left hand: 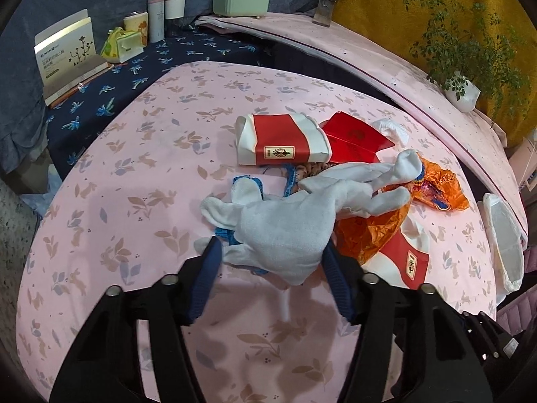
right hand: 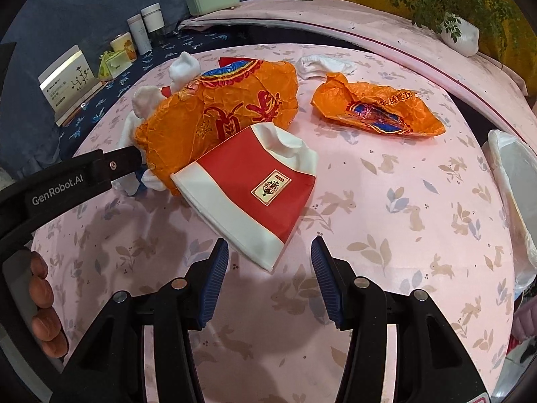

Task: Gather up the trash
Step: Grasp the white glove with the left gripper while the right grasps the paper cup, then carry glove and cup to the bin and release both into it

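Right tongs above a red-and-cream paper bag on the pink bench

The right tongs hang with blue pads apart, the flat red-and-cream paper bag just ahead, its corner between them, untouched. A crumpled orange plastic bag lies behind it, another orange plastic wrapper to its right on the pink leaf-printed bench cloth.

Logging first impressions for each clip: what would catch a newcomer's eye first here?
Probably the white glove lying between the left gripper's blue pads. Beside it sits a crumpled orange plastic bag, with a red-and-white paper packet leaning on it just ahead of the open right gripper.
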`<state>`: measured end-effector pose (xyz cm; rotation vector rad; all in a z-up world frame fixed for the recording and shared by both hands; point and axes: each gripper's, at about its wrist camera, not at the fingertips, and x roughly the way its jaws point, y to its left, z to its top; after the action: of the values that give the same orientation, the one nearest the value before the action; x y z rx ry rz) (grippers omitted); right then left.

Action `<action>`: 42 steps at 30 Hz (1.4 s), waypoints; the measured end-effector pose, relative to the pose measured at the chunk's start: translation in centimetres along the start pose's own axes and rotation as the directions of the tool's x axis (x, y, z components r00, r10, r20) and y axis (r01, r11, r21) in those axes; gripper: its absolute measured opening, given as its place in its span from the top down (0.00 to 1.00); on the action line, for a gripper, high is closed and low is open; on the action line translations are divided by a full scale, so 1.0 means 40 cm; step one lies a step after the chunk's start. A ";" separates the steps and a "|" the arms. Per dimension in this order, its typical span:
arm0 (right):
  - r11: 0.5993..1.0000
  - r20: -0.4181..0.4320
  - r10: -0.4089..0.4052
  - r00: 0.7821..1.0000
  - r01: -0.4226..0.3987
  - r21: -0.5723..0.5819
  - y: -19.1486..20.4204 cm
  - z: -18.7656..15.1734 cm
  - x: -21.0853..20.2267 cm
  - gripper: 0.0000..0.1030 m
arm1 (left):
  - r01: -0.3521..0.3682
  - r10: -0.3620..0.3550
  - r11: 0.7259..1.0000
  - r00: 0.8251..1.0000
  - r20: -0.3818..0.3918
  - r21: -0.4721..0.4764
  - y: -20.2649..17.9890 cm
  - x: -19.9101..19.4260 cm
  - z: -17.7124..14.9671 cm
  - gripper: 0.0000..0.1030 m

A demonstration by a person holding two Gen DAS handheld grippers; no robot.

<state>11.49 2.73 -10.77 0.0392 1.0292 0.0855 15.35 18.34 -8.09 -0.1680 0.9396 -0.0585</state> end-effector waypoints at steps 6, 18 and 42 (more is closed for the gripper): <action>1.000 -0.010 0.007 1.000 -0.007 0.019 -0.018 0.006 0.010 0.79 | 0.021 -0.021 1.000 1.000 -0.011 0.007 -0.014 -0.001 0.002 0.94; 0.998 0.080 0.009 0.997 -0.014 0.069 -0.096 0.023 -0.096 0.95 | 0.040 -0.044 0.998 0.996 0.078 0.051 -0.110 -0.115 0.029 0.95; 0.966 0.255 -0.121 0.959 0.055 0.253 -0.465 0.042 -0.320 0.95 | 0.177 -0.207 0.952 0.973 0.099 0.250 -0.548 -0.197 0.032 0.95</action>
<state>7.33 -16.91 -0.32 0.2227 0.7635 -0.1264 12.26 -2.14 2.64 -0.0381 0.7824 -0.3375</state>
